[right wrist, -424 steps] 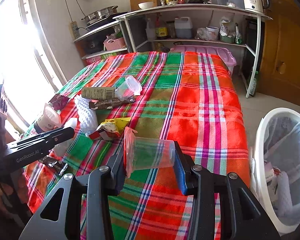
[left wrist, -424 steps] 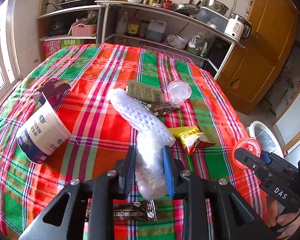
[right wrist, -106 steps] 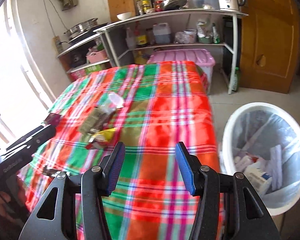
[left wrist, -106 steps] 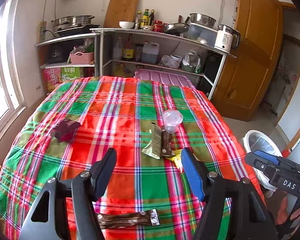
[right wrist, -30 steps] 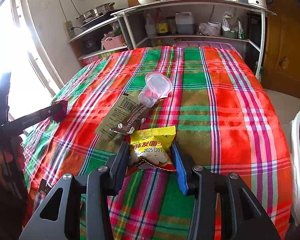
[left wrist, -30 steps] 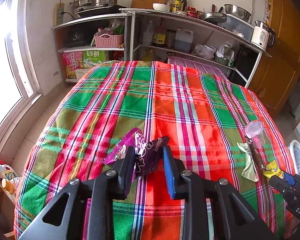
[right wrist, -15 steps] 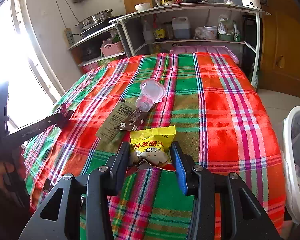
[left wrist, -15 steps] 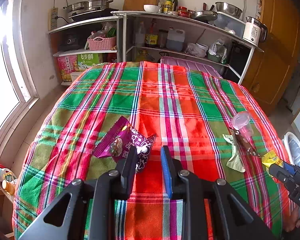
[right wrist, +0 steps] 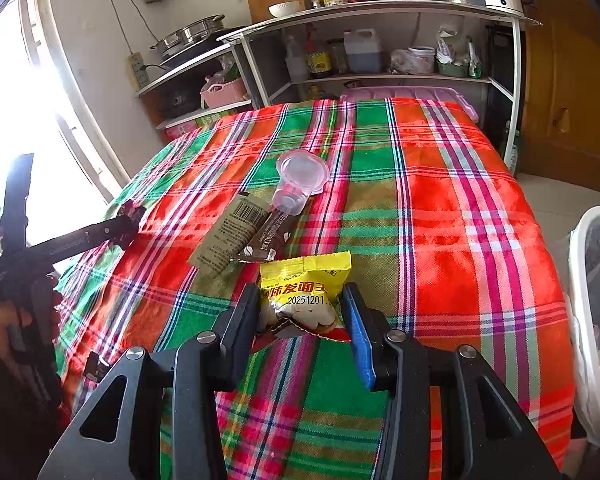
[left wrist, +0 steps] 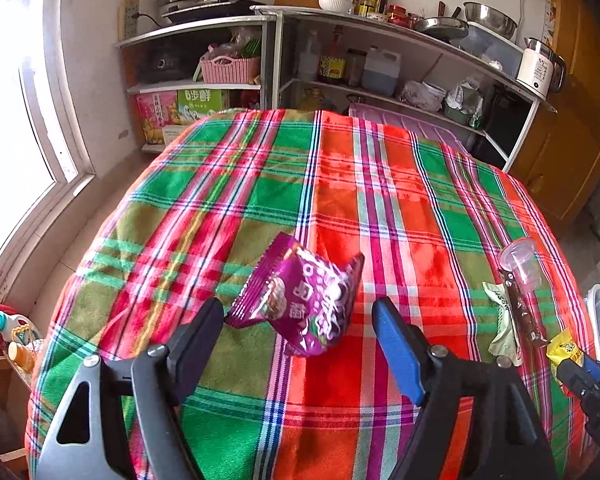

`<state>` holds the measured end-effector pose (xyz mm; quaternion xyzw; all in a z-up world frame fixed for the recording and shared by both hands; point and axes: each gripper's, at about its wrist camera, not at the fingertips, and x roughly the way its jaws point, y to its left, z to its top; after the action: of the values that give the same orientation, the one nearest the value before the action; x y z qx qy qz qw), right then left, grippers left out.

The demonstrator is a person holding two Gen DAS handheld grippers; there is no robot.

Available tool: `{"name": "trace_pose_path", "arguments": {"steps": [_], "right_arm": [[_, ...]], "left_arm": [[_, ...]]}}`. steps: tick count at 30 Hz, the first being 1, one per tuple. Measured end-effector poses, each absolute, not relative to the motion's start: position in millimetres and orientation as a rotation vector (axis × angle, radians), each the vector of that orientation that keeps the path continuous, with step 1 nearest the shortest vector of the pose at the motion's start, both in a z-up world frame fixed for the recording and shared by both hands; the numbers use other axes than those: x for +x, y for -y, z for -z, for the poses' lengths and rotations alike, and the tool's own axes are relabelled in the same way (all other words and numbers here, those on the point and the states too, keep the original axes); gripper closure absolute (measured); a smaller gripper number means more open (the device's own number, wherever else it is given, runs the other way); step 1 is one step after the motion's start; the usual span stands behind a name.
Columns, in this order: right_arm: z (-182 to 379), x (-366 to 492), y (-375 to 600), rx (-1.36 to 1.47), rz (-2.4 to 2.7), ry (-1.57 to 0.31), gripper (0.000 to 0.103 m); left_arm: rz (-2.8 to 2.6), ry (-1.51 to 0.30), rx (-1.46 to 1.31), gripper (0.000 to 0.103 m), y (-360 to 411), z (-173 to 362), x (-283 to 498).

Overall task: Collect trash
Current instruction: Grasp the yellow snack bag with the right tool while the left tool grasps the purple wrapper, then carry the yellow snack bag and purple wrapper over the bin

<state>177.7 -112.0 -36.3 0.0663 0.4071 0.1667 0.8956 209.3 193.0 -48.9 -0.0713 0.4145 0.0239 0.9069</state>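
Bright plaid cloth (left wrist: 220, 200) is covering the table; the left gripper (left wrist: 298, 322) is opening around a crinkly purple wrapper (left wrist: 300, 300), while the right gripper (right wrist: 302, 312) is pinching a glossy yellow packet (right wrist: 306, 284).

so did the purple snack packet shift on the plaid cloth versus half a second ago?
Cannot tell: the purple snack packet now lies free between the opening left fingers, but the camera moved against the plaid cloth.

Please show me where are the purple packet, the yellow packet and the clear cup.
Purple packet (left wrist: 300, 304): left wrist view, printed front.
Yellow packet (right wrist: 305, 285): right wrist view, printed front.
Clear cup (right wrist: 298, 182): right wrist view, side wall.
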Motion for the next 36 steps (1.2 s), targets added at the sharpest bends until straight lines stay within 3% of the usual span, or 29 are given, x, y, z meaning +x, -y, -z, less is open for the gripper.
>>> {"name": "trace_pose_path", "arguments": {"steps": [7,17,18,20,25,36], "right_arm": [[37,180,111,0.138,-0.346,-0.847,0.060],[40,182,112,0.154,-0.350,-0.856,0.060],[40,182,112,0.155,-0.350,-0.856,0.060],[41,182,113,0.156,-0.351,-0.858,0.060],[42,182,113,0.162,-0.356,-0.860,0.060],[37,176,119,0.176,-0.361,-0.832,0.060]], "left_arm": [[-0.074,-0.851,-0.227,0.025,-195,53,216],[-0.159,-0.800,-0.011,0.025,-178,48,225],[-0.149,-0.805,-0.002,0.026,-175,49,227],[-0.124,-0.814,-0.022,0.042,-174,50,229],[-0.127,-0.829,-0.038,0.060,-177,53,231],[-0.086,-0.780,-0.065,0.064,-171,39,212]]}}
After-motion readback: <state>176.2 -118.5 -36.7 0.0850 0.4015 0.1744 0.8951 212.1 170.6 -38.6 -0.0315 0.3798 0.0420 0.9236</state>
